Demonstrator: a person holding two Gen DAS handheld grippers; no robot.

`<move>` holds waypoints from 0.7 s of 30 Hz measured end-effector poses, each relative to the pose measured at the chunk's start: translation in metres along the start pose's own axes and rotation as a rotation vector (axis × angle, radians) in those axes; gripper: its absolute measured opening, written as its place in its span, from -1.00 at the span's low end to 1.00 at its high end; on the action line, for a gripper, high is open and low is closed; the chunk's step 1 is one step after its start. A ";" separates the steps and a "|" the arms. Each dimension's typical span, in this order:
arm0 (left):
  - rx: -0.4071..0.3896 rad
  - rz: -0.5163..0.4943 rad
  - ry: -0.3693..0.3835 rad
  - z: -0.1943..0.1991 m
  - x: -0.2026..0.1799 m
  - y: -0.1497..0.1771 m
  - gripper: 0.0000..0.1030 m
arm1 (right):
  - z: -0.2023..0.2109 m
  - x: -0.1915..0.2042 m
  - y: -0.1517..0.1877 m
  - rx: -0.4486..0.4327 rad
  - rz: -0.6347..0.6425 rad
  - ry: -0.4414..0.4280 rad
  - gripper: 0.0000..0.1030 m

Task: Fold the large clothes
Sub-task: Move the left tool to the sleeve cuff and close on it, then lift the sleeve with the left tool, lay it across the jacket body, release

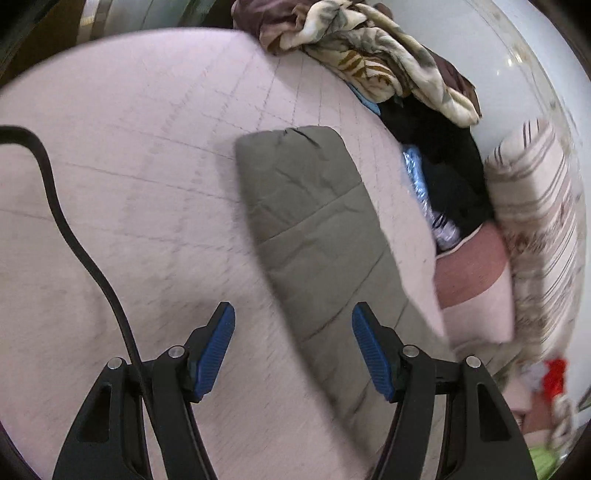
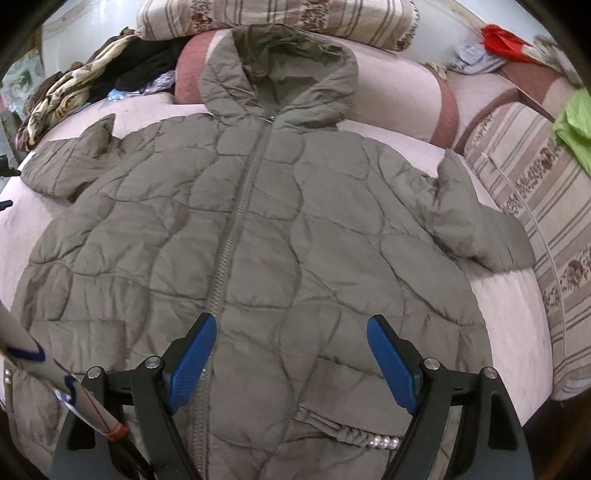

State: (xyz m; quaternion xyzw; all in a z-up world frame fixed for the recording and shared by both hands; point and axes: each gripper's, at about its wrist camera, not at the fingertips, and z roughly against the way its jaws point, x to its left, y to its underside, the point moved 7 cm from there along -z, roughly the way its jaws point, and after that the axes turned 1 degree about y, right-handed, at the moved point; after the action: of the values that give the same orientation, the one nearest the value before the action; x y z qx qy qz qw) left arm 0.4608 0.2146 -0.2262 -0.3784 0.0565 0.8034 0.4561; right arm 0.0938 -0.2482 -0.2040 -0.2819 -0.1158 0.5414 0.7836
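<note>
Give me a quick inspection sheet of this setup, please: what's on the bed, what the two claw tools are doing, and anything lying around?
Surface: pink bedspread, a faint grid pattern on it.
Job's things: olive quilted hooded jacket lying flat, zipped, sleeves spread; one sleeve shows in the left view.
Clutter: crumpled floral blanket, black clothes, striped pillow, red cloth, green cloth.
Grippers: left gripper open above the sleeve; right gripper open over the jacket's lower front.
Cables: black cable across the bedspread.
Surroundings: pale wall behind the bed.
</note>
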 end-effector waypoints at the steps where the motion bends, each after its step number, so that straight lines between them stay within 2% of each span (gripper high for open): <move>1: -0.003 0.016 0.018 -0.006 0.000 -0.003 0.30 | -0.002 -0.003 0.002 0.006 -0.006 0.006 0.69; 5: -0.057 0.039 0.061 -0.019 -0.012 -0.019 0.68 | -0.006 -0.014 0.010 0.034 -0.029 0.030 0.69; 9: -0.083 0.048 0.003 -0.032 -0.023 -0.033 0.67 | -0.011 -0.027 0.018 0.058 -0.055 0.049 0.69; 10: -0.089 0.035 -0.046 -0.034 -0.027 -0.033 0.38 | -0.012 -0.030 0.020 0.061 -0.059 0.055 0.69; 11: -0.088 0.020 -0.079 -0.035 -0.028 -0.034 -0.27 | -0.014 -0.032 0.021 0.066 -0.064 0.061 0.69; 12: -0.047 -0.010 -0.114 -0.042 -0.033 -0.031 -0.63 | -0.015 -0.034 0.022 0.070 -0.068 0.061 0.69; 13: -0.008 -0.017 -0.102 -0.046 -0.035 -0.030 -0.83 | -0.016 -0.035 0.023 0.071 -0.072 0.059 0.69; 14: 0.001 -0.019 -0.105 -0.046 -0.037 -0.027 -0.84 | -0.015 -0.036 0.023 0.070 -0.076 0.056 0.69; 16: -0.027 -0.045 -0.120 -0.034 -0.047 -0.025 -0.85 | -0.013 -0.037 0.022 0.060 -0.077 0.054 0.69; 21: -0.063 -0.194 -0.039 0.012 -0.110 -0.003 -0.86 | -0.002 -0.041 0.020 0.017 -0.089 0.037 0.69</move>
State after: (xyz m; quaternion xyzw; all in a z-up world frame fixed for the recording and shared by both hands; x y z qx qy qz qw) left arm 0.4890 0.1455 -0.1449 -0.3805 -0.0147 0.7640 0.5209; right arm 0.0635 -0.2814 -0.2115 -0.2798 -0.1092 0.5016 0.8113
